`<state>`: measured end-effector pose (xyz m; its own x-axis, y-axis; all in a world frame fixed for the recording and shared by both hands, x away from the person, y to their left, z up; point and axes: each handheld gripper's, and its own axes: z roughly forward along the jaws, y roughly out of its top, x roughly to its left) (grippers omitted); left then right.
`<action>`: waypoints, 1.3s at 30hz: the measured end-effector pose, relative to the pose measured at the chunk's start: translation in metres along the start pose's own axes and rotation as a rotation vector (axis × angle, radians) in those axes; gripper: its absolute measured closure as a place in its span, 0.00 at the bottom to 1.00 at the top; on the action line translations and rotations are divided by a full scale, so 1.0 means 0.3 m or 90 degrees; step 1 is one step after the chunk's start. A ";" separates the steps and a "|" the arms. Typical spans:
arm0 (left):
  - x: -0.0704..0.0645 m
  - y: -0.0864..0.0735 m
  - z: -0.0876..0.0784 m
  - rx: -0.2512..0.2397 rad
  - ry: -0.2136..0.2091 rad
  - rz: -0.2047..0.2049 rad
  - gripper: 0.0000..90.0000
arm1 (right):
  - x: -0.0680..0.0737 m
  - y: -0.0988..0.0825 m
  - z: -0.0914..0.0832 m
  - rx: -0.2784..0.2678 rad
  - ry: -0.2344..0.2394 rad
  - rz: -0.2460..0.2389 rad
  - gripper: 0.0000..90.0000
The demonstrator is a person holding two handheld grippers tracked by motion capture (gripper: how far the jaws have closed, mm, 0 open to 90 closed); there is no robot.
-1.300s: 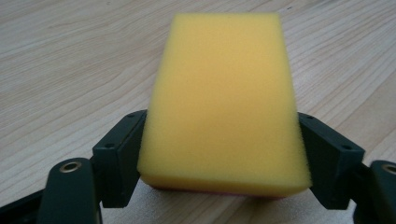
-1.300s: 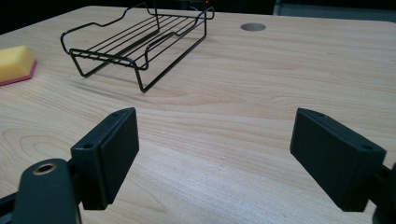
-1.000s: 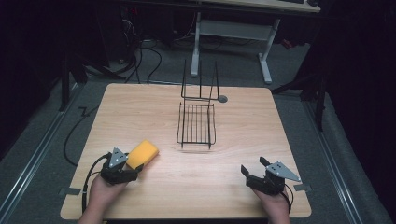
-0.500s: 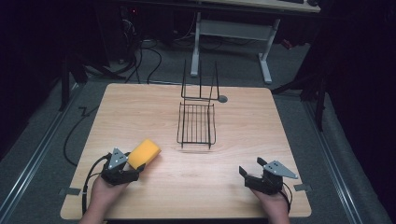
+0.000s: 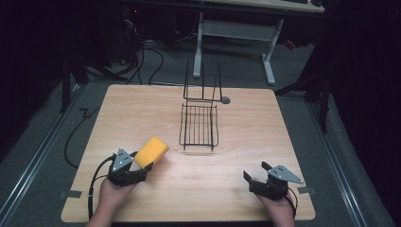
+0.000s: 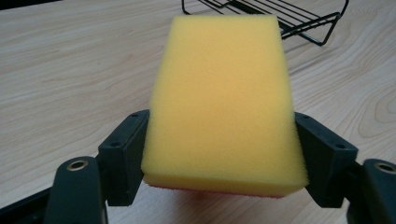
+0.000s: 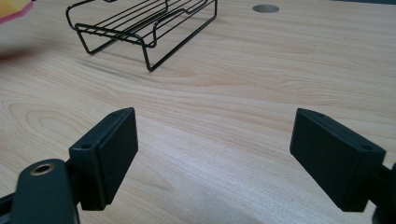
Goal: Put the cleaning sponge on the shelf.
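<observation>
The yellow sponge point(image 6: 223, 100) sits squeezed between the jaws of the left gripper point(image 5: 135, 169), which have just been closing on it, at the bench's point(image 5: 283, 137) near left, the wire rack point(image 5: 199, 126) beyond it, while the right gripper point(image 5: 257, 176) holds its jaws wide with nothing in them.

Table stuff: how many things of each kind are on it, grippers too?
Yellow sponge: 1
Black wire rack: 1
Left gripper, jaws just closing on the sponge: 1
Right gripper, open: 1
Total: 4
</observation>
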<state>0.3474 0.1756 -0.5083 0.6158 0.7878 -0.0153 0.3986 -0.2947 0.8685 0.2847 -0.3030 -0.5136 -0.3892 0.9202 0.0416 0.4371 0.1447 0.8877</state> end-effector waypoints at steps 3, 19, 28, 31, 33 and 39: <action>-0.013 0.016 0.007 -0.002 0.004 0.000 0.31 | 0.002 -0.001 -0.001 0.001 0.001 -0.001 0.17; -0.115 0.176 0.112 -0.019 -0.004 0.015 0.32 | 0.005 0.001 -0.002 -0.001 0.014 -0.015 0.17; -0.143 0.243 0.180 -0.019 -0.008 0.017 0.32 | 0.002 0.000 -0.001 -0.002 0.019 -0.013 0.17; -0.153 0.268 0.202 -0.020 -0.009 0.022 0.32 | -0.001 0.000 -0.001 -0.003 0.019 -0.014 0.17; -0.161 0.285 0.219 -0.018 -0.009 0.028 0.32 | -0.005 -0.001 -0.001 -0.003 0.019 -0.012 0.17; -0.170 0.315 0.271 -0.012 -0.004 0.022 0.32 | -0.001 -0.005 0.001 -0.007 0.023 -0.011 0.17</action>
<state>0.4090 0.0635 -0.4656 0.6334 0.7738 0.0117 0.3643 -0.3115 0.8776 0.2843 -0.3033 -0.5150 -0.4260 0.9038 0.0419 0.4212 0.1572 0.8932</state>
